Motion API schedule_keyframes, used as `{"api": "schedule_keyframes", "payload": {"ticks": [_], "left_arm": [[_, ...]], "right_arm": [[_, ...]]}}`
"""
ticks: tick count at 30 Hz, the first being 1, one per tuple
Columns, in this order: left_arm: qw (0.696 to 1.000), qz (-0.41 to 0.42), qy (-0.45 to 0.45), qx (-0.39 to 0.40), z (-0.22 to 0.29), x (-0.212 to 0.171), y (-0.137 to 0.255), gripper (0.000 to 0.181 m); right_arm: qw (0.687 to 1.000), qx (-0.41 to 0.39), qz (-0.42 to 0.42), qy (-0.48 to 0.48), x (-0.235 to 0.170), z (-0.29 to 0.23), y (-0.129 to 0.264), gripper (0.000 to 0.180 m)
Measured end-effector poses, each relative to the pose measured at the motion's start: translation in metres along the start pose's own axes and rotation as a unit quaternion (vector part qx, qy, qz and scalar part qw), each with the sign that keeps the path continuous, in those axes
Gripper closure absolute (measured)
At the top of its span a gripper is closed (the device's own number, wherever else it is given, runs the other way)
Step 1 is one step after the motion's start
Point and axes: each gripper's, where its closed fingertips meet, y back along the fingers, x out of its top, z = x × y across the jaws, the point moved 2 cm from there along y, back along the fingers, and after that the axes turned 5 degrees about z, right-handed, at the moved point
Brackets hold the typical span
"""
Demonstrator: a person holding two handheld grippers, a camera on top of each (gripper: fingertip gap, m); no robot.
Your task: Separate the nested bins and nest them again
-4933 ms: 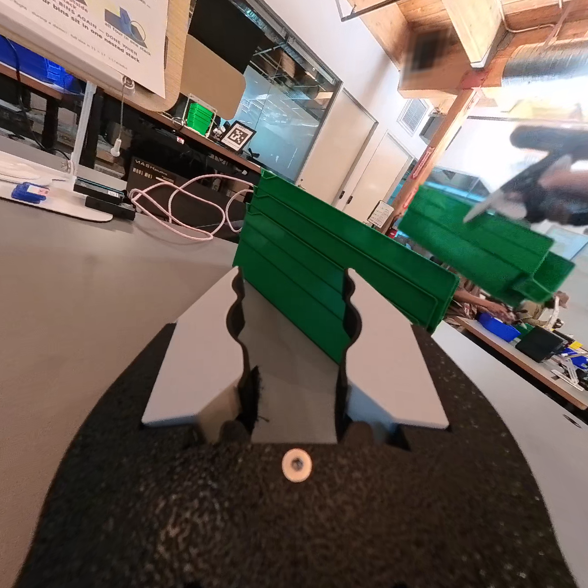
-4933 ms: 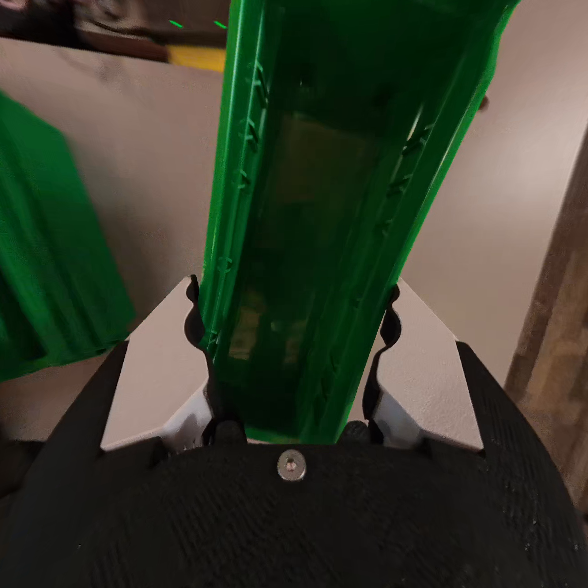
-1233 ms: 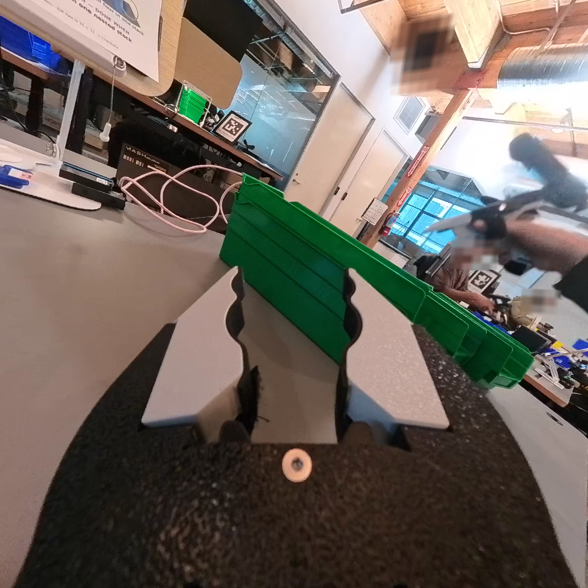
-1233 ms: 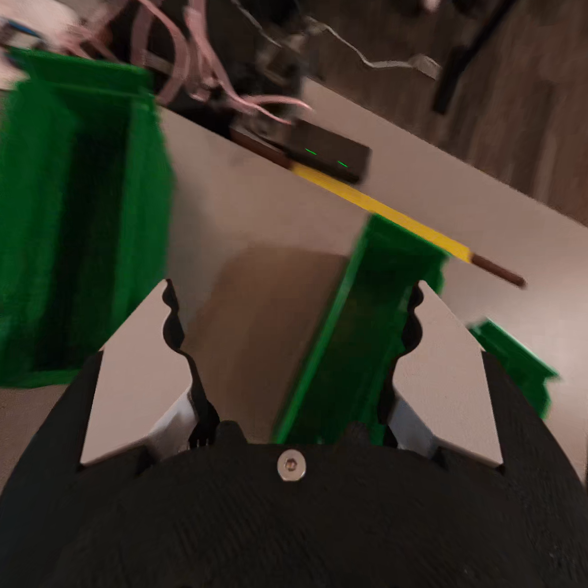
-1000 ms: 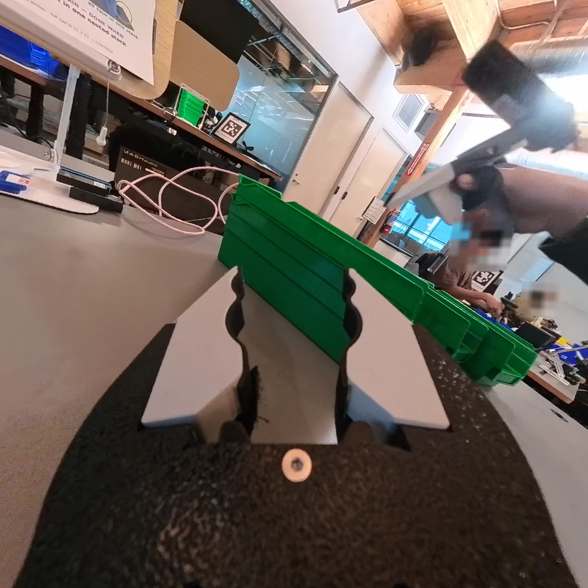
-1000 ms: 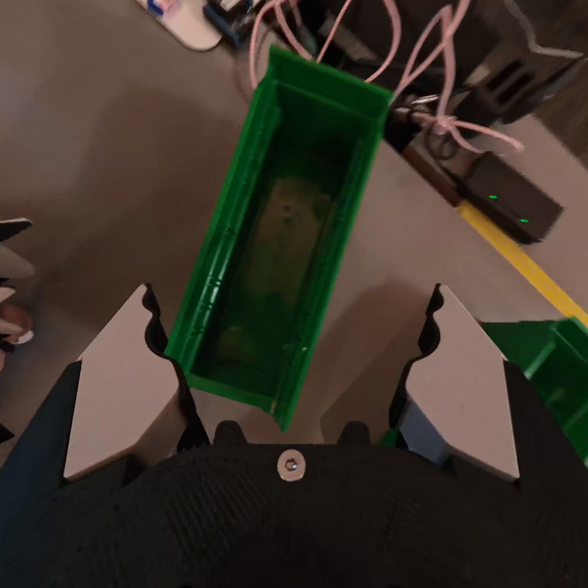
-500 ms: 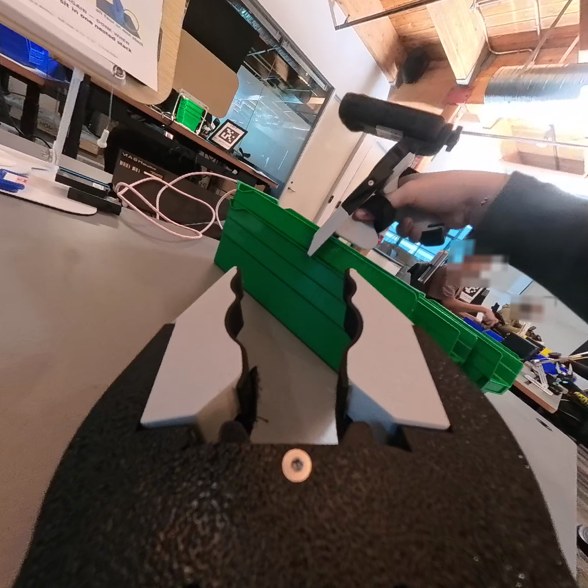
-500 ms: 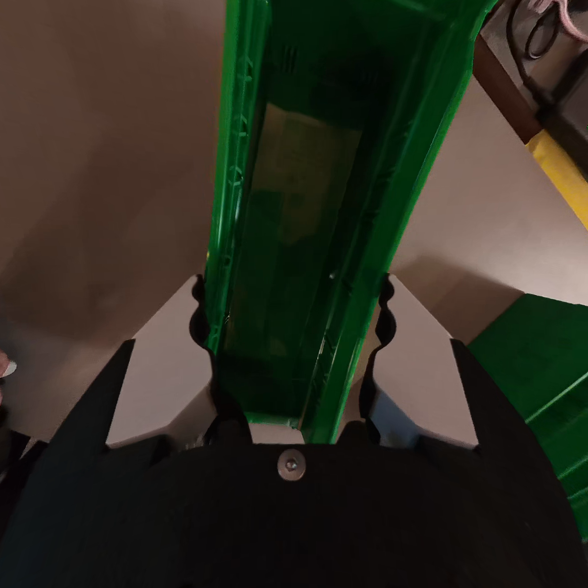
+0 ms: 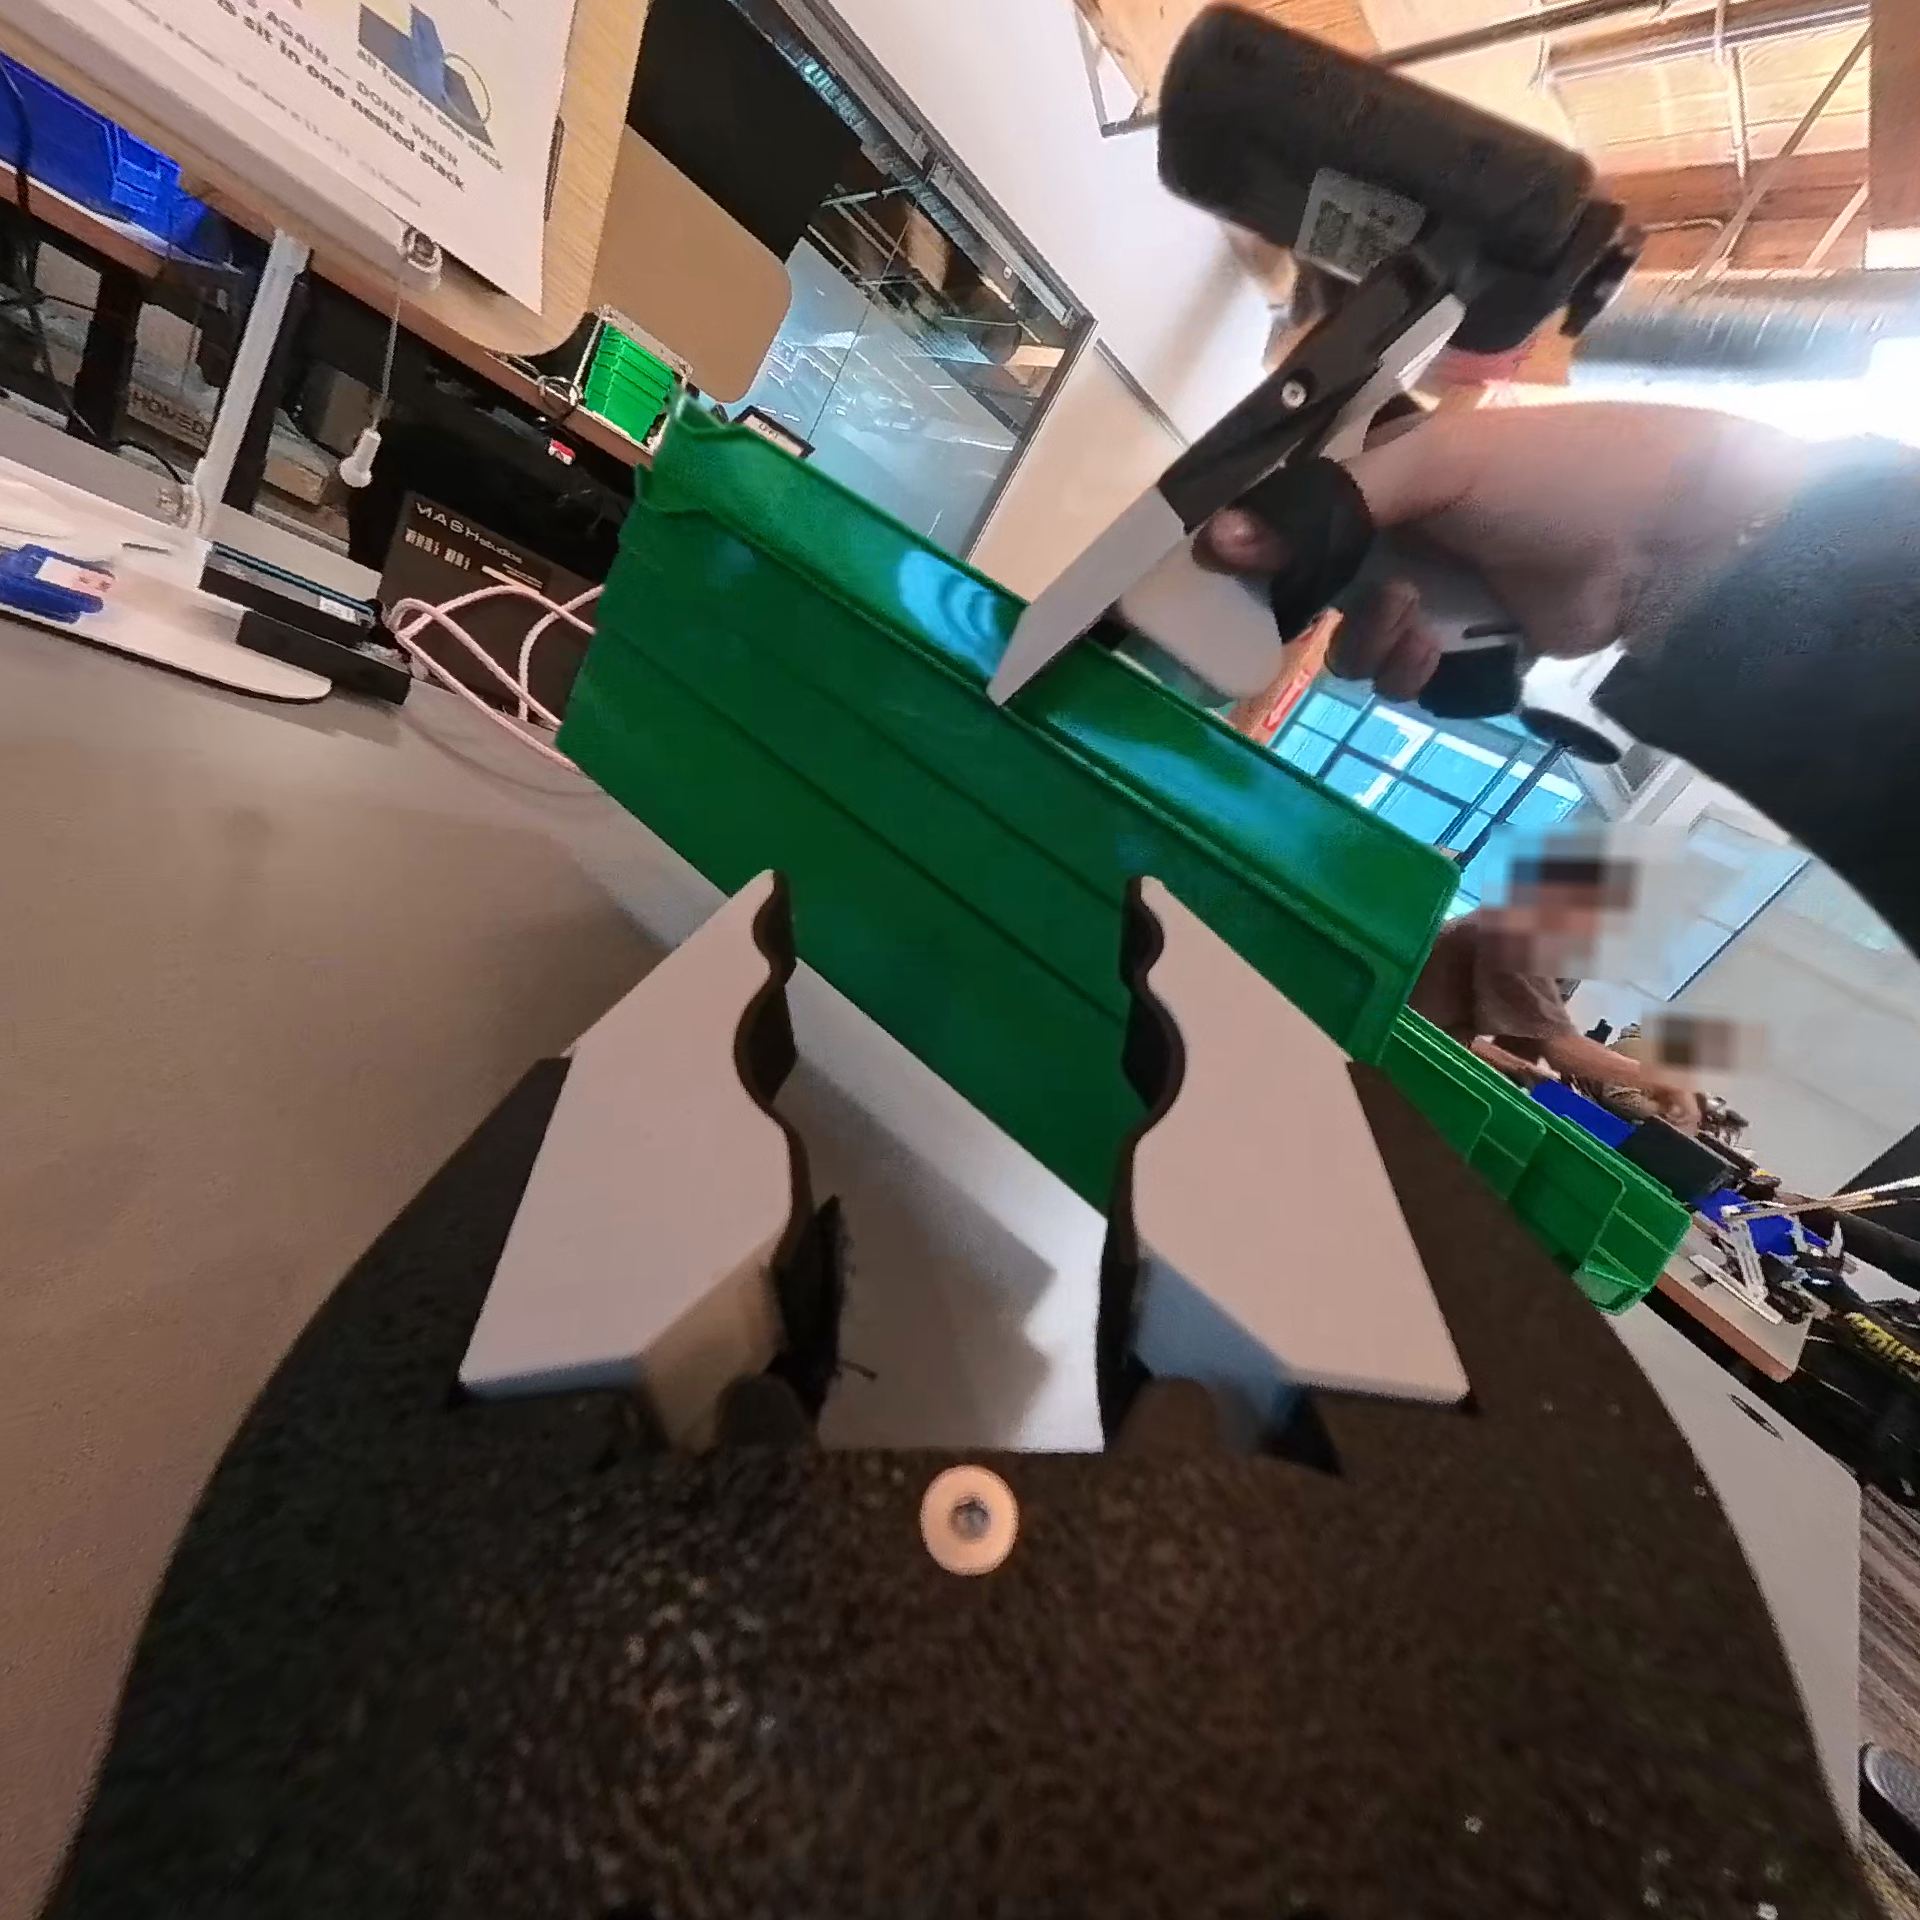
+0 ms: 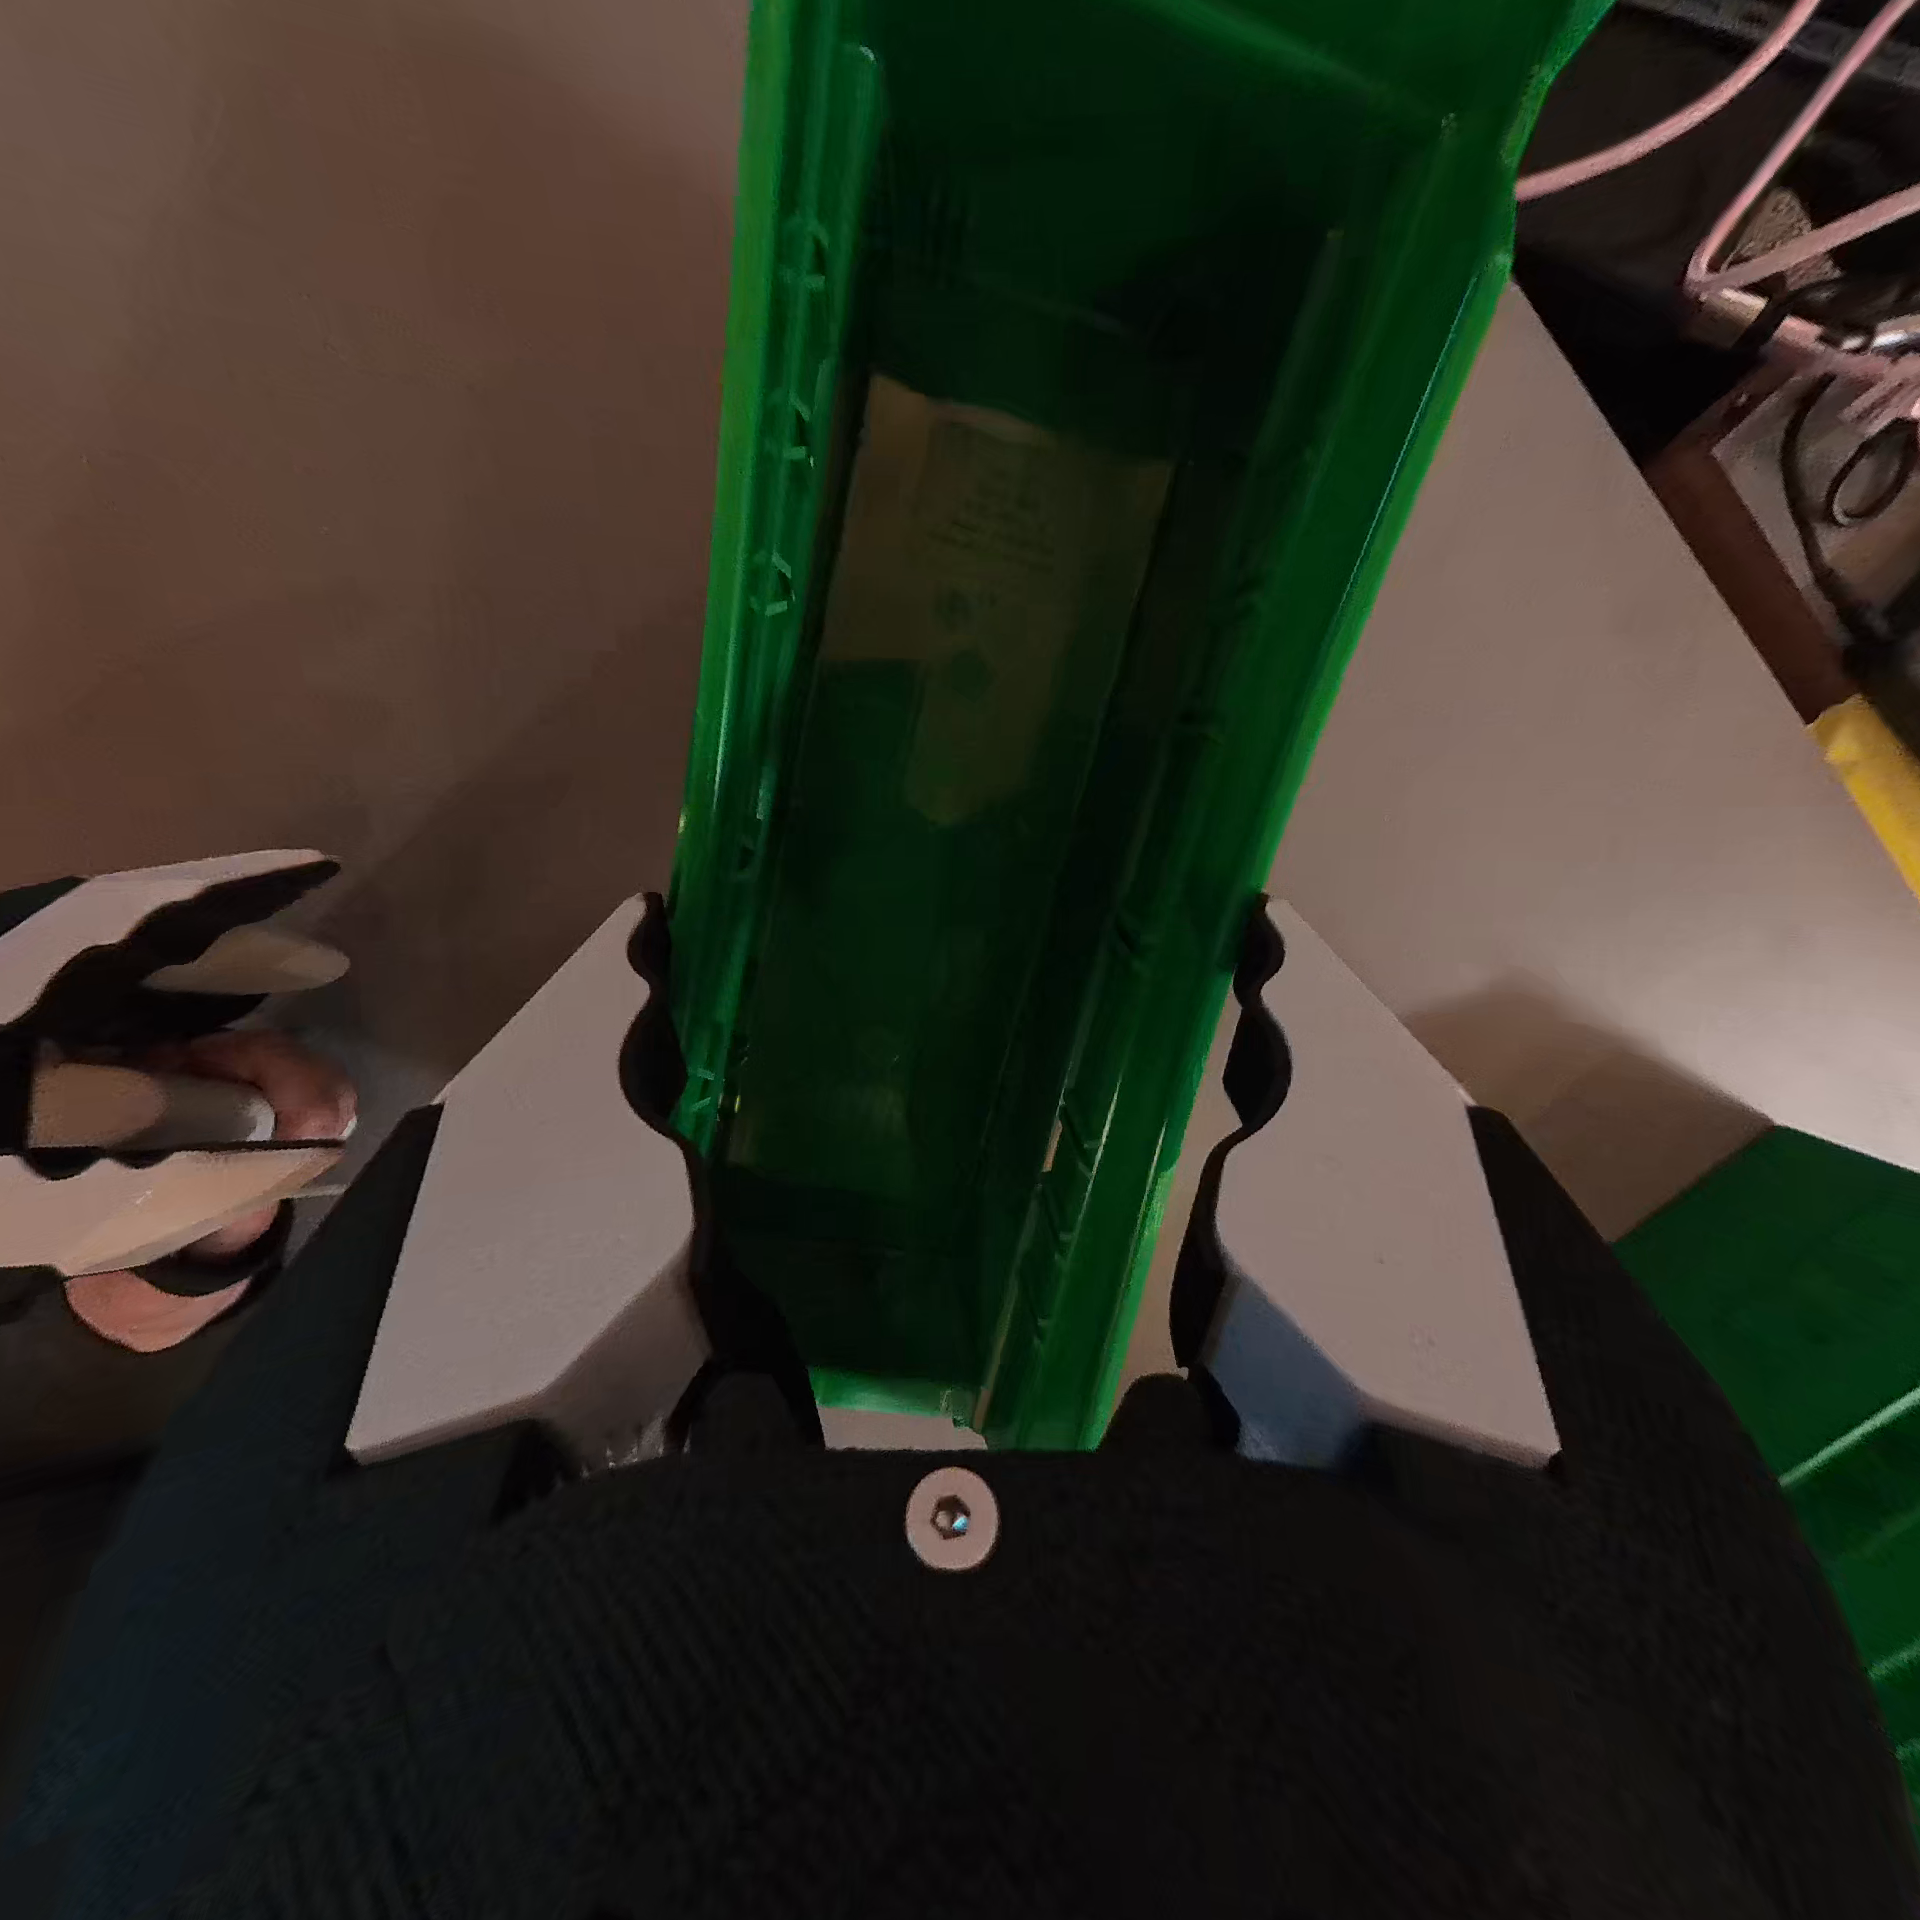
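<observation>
Green bin [image 10: 966, 727] in right wrist view: far end cut off by the top edge; near end hidden behind the right gripper [image 10: 951, 1091] body. Pale label on its floor too dim to make out. Second green bin [image 10: 1808, 1320]: only a corner shows at the right edge. Left wrist view: the other bins [image 9: 1538, 1174] mostly hidden behind the raised one. Poster [image 9: 343, 94] cut off at the top. Pink cable [image 9: 488, 644] runs behind the bin, its end unseen.
</observation>
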Motion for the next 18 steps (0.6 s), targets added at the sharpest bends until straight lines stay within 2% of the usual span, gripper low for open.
{"api": "schedule_keyframes", "payload": {"ticks": [1,12,18], "left_arm": [[1.0,0.0,0.0,0.0,0.0,0.0,0.0,0.119],[1.0,-0.013,0.0,-0.007,0.001,-0.004,-0.002,0.122],[1.0,-0.009,0.005,-0.006,0.0,-0.003,-0.001,0.121]], "right_arm": [[1.0,-0.002,0.001,0.005,0.002,-0.003,0.001,0.072],[1.0,0.008,0.015,0.026,0.015,-0.02,0.012,0.072],[0.998,0.002,0.062,0.011,0.027,-0.003,0.053,0.074]]}}
